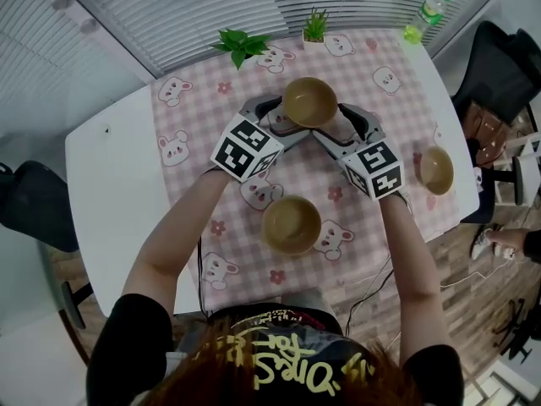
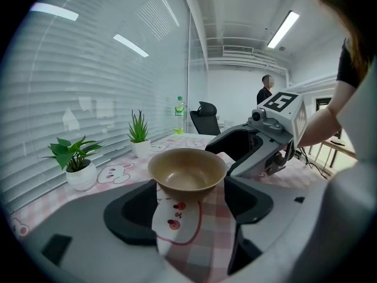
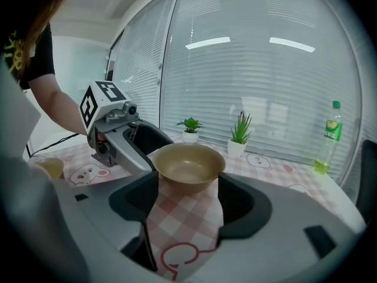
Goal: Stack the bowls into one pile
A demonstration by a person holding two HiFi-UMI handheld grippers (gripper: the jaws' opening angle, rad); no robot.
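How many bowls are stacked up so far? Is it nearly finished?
Done: nothing is stacked yet. All three bowls sit apart on the pink cloth.
In hand: the left claw and the right claw both stand open around the far bowl, which still seems to rest on the cloth.
Left: put the far bowl, the near bowl and the right-edge bowl into one pile.

On the worktop [image 1: 110,167], a tablecloth [image 1: 190,117] carries three bowls. The far bowl [image 1: 309,101] sits between the left hand-held gripper [image 1: 272,117] and the right hand-held gripper [image 1: 351,121]. The near bowl [image 1: 291,225] lies before it and the right bowl [image 1: 436,169] near the cloth's right edge. Behind stand a leafy plant [image 1: 240,45] and a spiky plant [image 1: 314,28], with a bottle [image 1: 427,13] at the far right.
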